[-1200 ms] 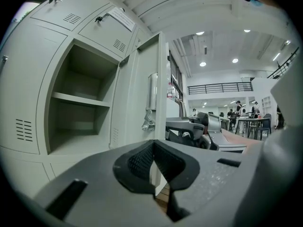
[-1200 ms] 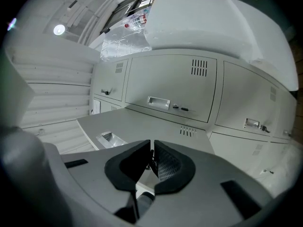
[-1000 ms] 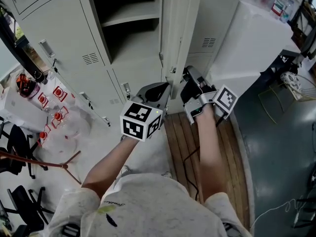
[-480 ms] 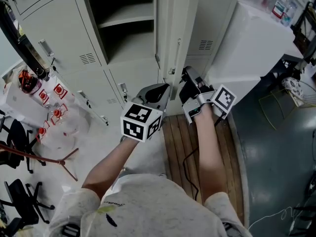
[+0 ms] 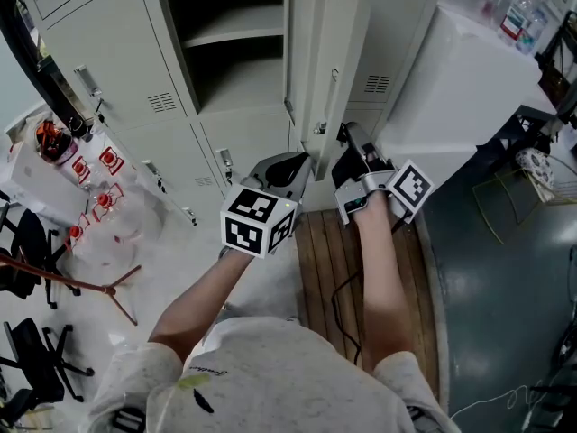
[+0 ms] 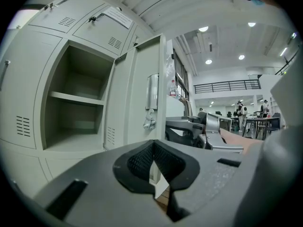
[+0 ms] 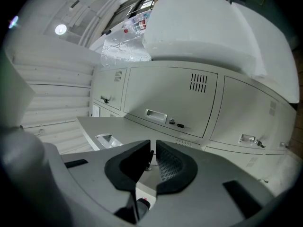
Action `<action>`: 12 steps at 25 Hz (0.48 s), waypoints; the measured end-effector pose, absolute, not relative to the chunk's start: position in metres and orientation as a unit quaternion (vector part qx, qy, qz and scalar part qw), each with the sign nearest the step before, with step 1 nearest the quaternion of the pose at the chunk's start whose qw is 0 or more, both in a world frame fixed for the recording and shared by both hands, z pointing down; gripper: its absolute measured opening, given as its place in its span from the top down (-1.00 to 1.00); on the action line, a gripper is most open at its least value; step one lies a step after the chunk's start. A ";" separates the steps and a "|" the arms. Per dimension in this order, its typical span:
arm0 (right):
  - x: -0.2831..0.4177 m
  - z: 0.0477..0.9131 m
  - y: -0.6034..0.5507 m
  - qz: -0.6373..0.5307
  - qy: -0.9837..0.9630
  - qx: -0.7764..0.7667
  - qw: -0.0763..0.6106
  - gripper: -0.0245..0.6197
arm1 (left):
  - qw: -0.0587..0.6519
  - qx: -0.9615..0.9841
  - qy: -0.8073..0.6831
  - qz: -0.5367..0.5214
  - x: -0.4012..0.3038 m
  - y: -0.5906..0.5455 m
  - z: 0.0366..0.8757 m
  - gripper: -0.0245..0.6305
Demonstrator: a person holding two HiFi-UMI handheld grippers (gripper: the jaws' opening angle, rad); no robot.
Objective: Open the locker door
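— Fingers on the left gripper (image 6: pixel 152 149)?
— Pressed together, nothing held. On the right gripper (image 7: pixel 153 149) they are narrowed to a slit, just right of the locker door (image 5: pixel 315 61).
— And that door?
— Swung open, its compartment (image 5: pixel 236 57) seen to its left.

Locker door (image 5: pixel 326 70) pale grey. Left gripper (image 6: pixel 154 162), right gripper (image 7: pixel 152 162): grey bodies, black meshed pads, black-and-white square markers. Floor planks (image 5: pixel 329 251) brown.

A slatted wooden board (image 5: pixel 326 246) on the floor has a black cable (image 5: pixel 340 289) across it, a big white block (image 5: pixel 460 70) carries bottles (image 5: pixel 518 12), and black chairs (image 5: pixel 32 260) stand at far left.
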State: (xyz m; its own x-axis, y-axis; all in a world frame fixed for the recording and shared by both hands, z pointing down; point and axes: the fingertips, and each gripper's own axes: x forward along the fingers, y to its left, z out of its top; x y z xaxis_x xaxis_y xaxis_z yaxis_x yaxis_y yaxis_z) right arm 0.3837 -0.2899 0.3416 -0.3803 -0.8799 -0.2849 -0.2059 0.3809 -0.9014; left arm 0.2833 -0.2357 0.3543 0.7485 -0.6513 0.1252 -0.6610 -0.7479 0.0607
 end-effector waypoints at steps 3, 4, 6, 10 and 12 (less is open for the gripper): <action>0.387 0.341 -0.285 -0.405 0.724 -0.383 0.406 0.85 | 0.051 0.935 -0.347 0.049 0.286 -0.233 0.355 0.91; 0.388 0.340 -0.284 -0.403 0.724 -0.385 0.406 0.85 | 0.051 0.936 -0.345 0.049 0.288 -0.232 0.355 0.91; 0.390 0.339 -0.280 -0.399 0.724 -0.390 0.406 0.85 | 0.052 0.937 -0.342 0.050 0.290 -0.230 0.356 0.91; 0.393 0.335 -0.269 -0.390 0.722 -0.403 0.406 0.85 | 0.054 0.939 -0.337 0.051 0.290 -0.228 0.357 0.91; 0.392 0.331 -0.263 -0.381 0.725 -0.407 0.405 0.85 | 0.055 0.939 -0.334 0.052 0.290 -0.226 0.358 0.91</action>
State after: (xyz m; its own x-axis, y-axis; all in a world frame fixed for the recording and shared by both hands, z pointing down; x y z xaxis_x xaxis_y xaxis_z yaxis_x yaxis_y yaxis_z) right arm 0.3921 -0.2627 0.3311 -0.3407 -0.8983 -0.2776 -0.2801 0.3788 -0.8821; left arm 0.2897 -0.2258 0.3579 0.7709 -0.6228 0.1339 -0.6341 -0.7703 0.0678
